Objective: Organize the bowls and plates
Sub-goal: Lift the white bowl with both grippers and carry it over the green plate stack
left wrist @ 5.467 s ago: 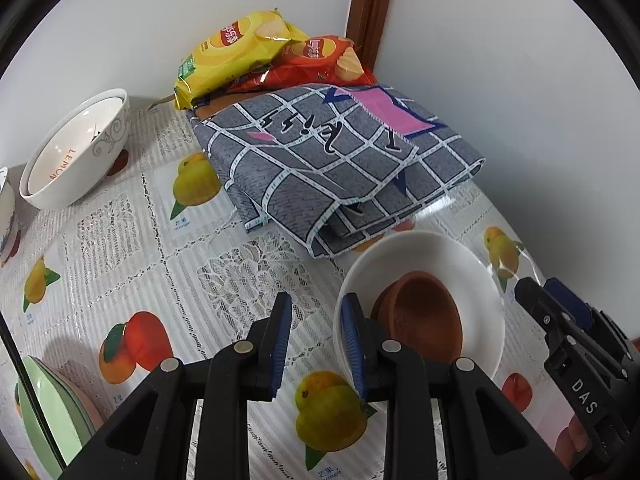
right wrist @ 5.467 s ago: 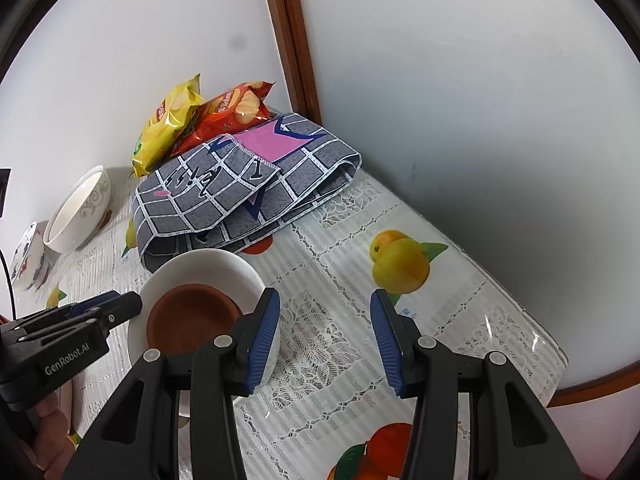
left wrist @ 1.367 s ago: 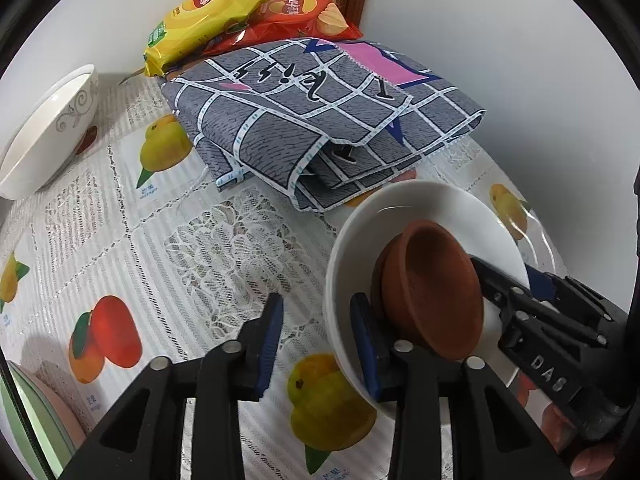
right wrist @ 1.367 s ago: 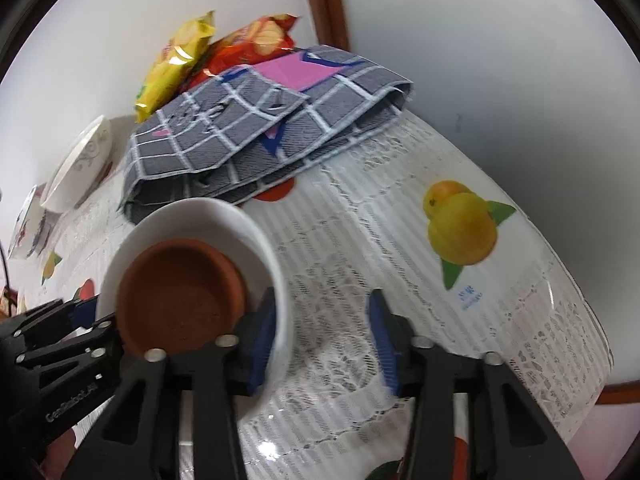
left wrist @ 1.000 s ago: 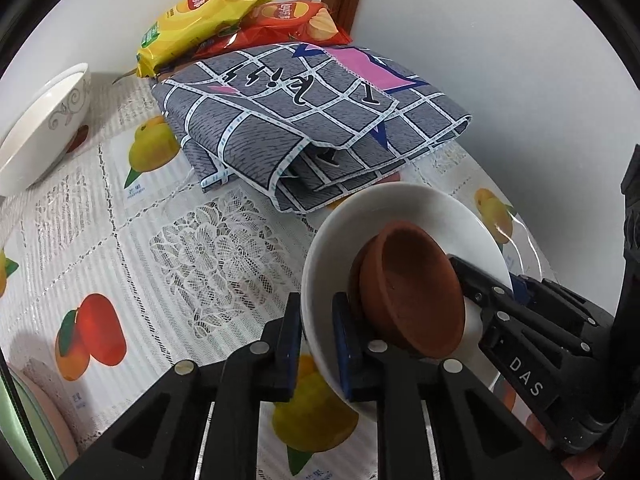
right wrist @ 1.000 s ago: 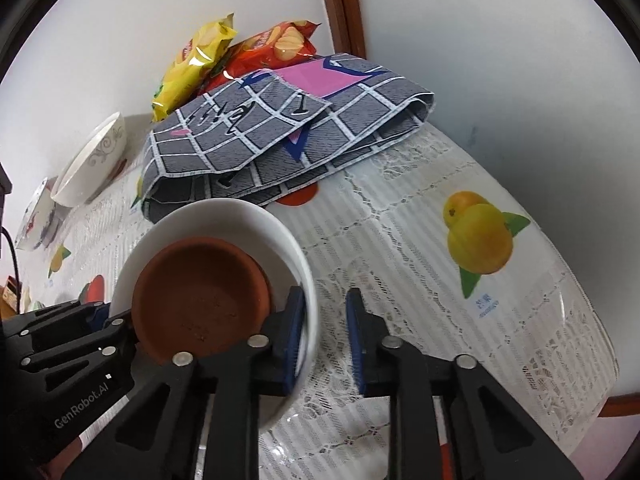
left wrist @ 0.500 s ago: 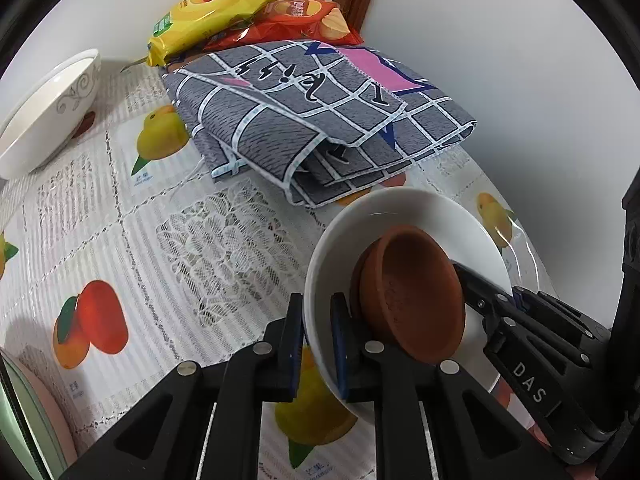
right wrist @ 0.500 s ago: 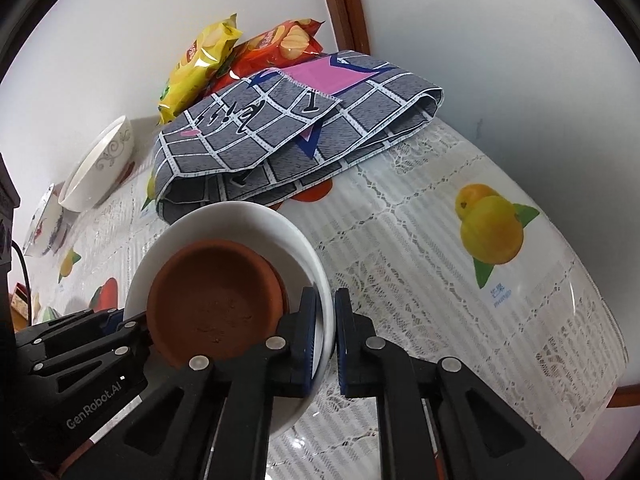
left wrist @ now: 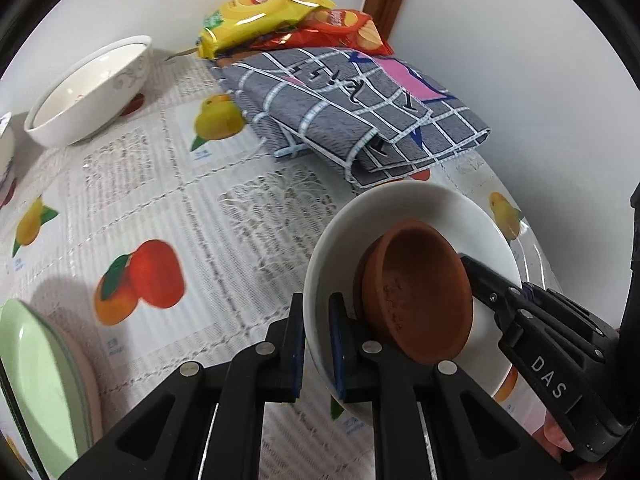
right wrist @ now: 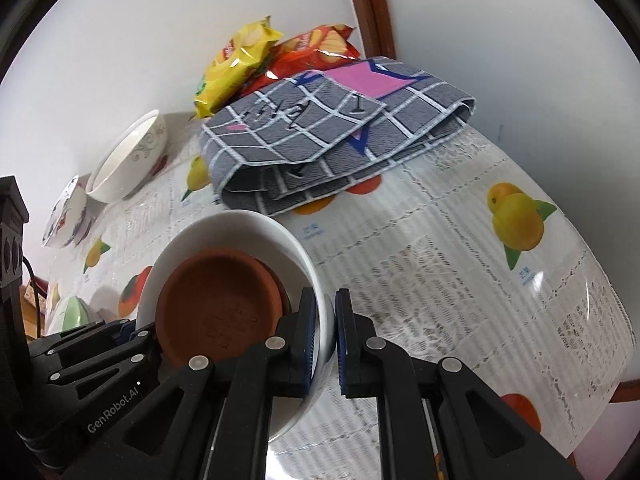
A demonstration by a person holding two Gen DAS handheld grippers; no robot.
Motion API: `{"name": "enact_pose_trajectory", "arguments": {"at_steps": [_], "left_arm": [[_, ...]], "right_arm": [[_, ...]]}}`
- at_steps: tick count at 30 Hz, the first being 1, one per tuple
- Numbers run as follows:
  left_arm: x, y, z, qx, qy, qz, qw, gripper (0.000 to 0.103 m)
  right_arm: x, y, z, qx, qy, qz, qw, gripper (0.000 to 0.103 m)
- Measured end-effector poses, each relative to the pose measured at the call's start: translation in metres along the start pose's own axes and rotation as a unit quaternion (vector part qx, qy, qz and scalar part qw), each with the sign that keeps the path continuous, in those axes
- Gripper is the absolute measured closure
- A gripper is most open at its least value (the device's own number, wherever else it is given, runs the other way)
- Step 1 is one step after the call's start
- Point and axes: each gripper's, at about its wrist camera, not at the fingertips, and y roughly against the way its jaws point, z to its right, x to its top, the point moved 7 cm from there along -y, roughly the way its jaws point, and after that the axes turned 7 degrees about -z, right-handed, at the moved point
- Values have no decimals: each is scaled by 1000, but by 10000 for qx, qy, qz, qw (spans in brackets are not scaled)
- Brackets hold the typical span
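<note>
Left tool (left wrist: 316,340) clenched on the near rim of the shallow white ceramic plate (left wrist: 420,208); right tool (right wrist: 326,328) clenched on the opposite rim of the same plate (right wrist: 224,224). Plate tilted and, to judge by the slant and the tabletop pattern visible beneath its edge, raised clear of the tabletop (left wrist: 168,208) covered in fruit-printed lace cloth. Small brown terracotta bowl (left wrist: 416,292) nested inside the plate, leaning against the lower side, apparently a second dish of the same colour under it. Carried pair positioned just in front of the folded grey checked cloth (left wrist: 352,112), with yellow and red snack bags (left wrist: 272,8) behind it at the wall corner.

Elsewhere on the tabletop: large white patterned porcelain bowl (left wrist: 88,92) near the far wall, well apart from the held plate; smaller white bowl with coloured print (right wrist: 66,212) just beside it, seen in the right wrist view; pale green plates (left wrist: 36,380) stacked at the near left edge.

Progress, as a judgement: early to middle. Brown bowl already gathered into the white plate; green plates already stacked. Remaining: transport of the held pair to a grouping spot, probably towards the other dishes, then nesting or ordering of the two white bowls. Destination not determinable from these views.
</note>
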Motion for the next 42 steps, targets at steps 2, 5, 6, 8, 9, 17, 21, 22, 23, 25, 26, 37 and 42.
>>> {"name": "enact_pose_trajectory", "arguments": {"at_steps": [2,5,6,8,9,17,21,22,23,25,26,37,42], "left_arm": [[-2,7,-3,5,31,41,10000,92],[-5,21,-7,60,63,118,9999,92],[-5,23,-8,71,69,133,9999,92],[-6,33,-11,112,73,190,9997,92],[-7,36,-12,134,76,210,9997,92],[-11,63,-26,239,150,340,9990,91],[-11,77,-37,282,190,418,9985,91],[-11,80,-40,295,201,437,9984,91],[-11,84,-43,312,219,458,9982,91],[-11,88,-48,339,238,490,9979,91],[-11,91,-52,349,251,503,9978,91],[-16,103,-76,382,371,570,9970,91],[-18,107,-84,370,433,585,9967,91]], "right_arm": [[-1,5,-6,54,20,28,10000,93],[-2,15,-14,109,33,129,9999,93],[-2,18,-17,145,46,158,9998,93],[-4,23,-21,232,27,189,9995,93],[-5,25,-23,254,39,202,9995,93],[-5,44,-46,405,85,345,9985,94],[-3,51,-61,431,165,411,9981,94],[-2,53,-65,454,183,419,9979,94],[-1,54,-68,478,201,425,9978,94],[0,56,-76,507,252,438,9974,94],[0,57,-80,513,281,446,9973,94],[-2,59,-110,537,431,489,9964,94],[-2,59,-120,534,482,490,9962,94]]}}
